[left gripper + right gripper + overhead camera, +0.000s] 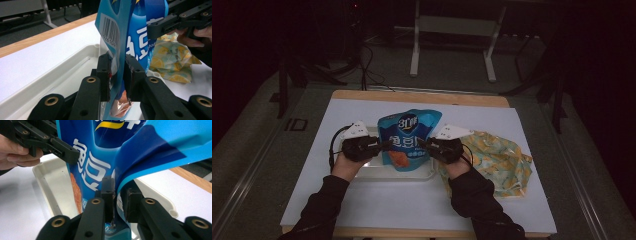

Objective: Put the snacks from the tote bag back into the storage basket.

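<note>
At frame centre, my left gripper point(379, 145) and right gripper point(424, 144) each clamped the blue pouch point(408, 137) over the tray point(424, 174); even tension seemed wise

blue pouch point(135, 37) top cropped, small print perhaps illegible

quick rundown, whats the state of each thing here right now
blue printed snack pouch: upright over the tray, pinched at both side edges
left tool: shut on the pouch's edge
right tool: shut on the opposite edge
white plastic tray: flat on the table, beneath the pouch
yellow lemon-print cloth bag: crumpled, lying beside the tray
</note>
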`<state>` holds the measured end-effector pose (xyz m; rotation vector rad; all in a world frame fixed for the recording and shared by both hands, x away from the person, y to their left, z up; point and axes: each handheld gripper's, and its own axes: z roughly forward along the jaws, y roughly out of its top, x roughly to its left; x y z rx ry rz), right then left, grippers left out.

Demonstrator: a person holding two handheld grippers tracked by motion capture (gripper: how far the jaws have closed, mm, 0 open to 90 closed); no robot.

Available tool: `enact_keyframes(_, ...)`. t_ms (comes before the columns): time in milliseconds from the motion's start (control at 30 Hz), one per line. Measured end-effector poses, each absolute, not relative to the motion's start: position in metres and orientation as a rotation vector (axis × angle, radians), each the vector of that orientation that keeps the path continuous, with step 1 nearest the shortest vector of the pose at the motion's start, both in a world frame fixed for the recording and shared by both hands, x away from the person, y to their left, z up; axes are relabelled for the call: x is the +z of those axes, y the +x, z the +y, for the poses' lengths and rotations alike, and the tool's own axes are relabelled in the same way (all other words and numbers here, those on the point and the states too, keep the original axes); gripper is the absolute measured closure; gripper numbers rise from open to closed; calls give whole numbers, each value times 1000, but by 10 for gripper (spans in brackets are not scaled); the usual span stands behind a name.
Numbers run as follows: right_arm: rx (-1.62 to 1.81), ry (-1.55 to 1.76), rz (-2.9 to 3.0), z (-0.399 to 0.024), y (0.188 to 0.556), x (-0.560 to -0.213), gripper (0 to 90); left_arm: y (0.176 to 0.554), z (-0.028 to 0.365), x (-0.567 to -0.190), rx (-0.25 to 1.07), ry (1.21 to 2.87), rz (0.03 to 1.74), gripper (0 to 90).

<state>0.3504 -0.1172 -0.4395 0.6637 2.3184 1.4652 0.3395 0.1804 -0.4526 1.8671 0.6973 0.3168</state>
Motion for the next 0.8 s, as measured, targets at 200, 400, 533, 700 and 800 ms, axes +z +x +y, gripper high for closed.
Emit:
enact_keyframes(200, 1470, 678, 2327, -120, 352, -439, 656, 336, 181, -452, 303, 1864, 712, 644)
enact_keyframes(400, 1455, 672, 2353, -119, 354, -436, 480, 334, 179, -453, 317, 1854, 774, 403)
enact_keyframes(533, 1480, 676, 2372, -121, 354, -435, 394, 334, 180, -453, 288, 1847, 785, 265)
enact_keyframes(700, 1518, 726, 2380, -123, 357, -435, 280, 334, 175, -450, 257, 1856, 775, 20)
enact_keyframes(800, 1529, 740, 2379, -124, 357, -435, 220, 333, 173, -451, 252, 1865, 767, 18)
